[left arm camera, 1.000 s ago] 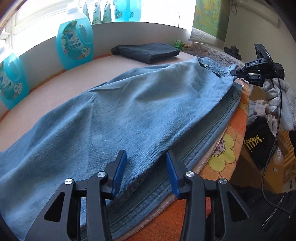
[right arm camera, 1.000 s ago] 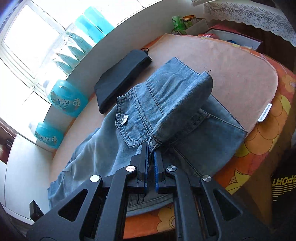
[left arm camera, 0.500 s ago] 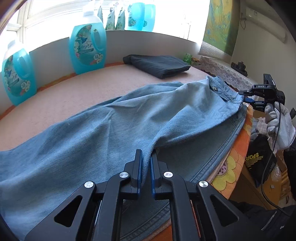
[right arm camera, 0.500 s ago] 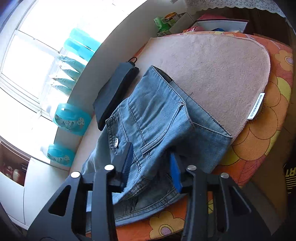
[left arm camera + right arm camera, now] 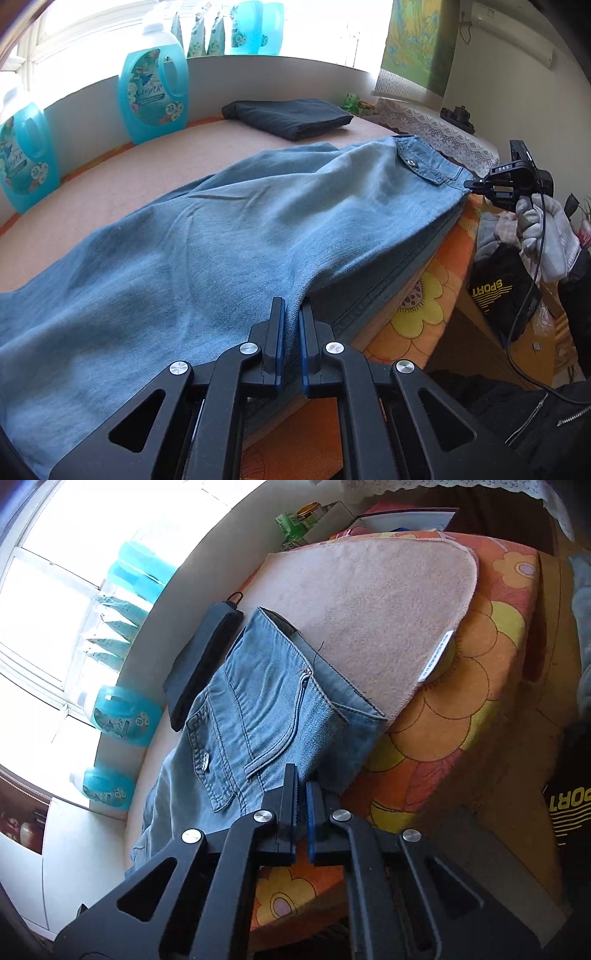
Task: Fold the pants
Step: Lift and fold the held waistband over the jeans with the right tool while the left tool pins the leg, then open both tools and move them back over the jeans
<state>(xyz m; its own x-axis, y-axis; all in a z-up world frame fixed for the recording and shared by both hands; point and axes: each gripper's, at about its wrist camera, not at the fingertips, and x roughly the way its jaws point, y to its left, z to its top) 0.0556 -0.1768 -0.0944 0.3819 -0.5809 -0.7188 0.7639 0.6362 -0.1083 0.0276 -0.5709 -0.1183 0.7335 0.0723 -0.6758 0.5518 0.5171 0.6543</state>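
Note:
Light blue jeans (image 5: 229,236) lie lengthwise on a pink mat (image 5: 110,177), folded leg over leg. My left gripper (image 5: 291,314) is shut on the near edge of the upper leg, around mid-length. My right gripper (image 5: 301,779) is shut on the near corner of the jeans' waistband (image 5: 280,738); it also shows in the left wrist view (image 5: 469,183), at the waist end by the table's right edge. The waist end with its metal button (image 5: 205,757) faces the right wrist camera.
A folded dark garment (image 5: 291,116) lies at the back of the mat. Two turquoise detergent bottles (image 5: 153,98) stand against the window ledge. The orange flowered cover (image 5: 480,657) hangs over the table edge. A black "SPORT" bag (image 5: 498,291) sits beside the table.
My left gripper went from open to shut on the upper leg's edge. My right gripper let go of the waist fold, opened, then shut again on the waistband corner.

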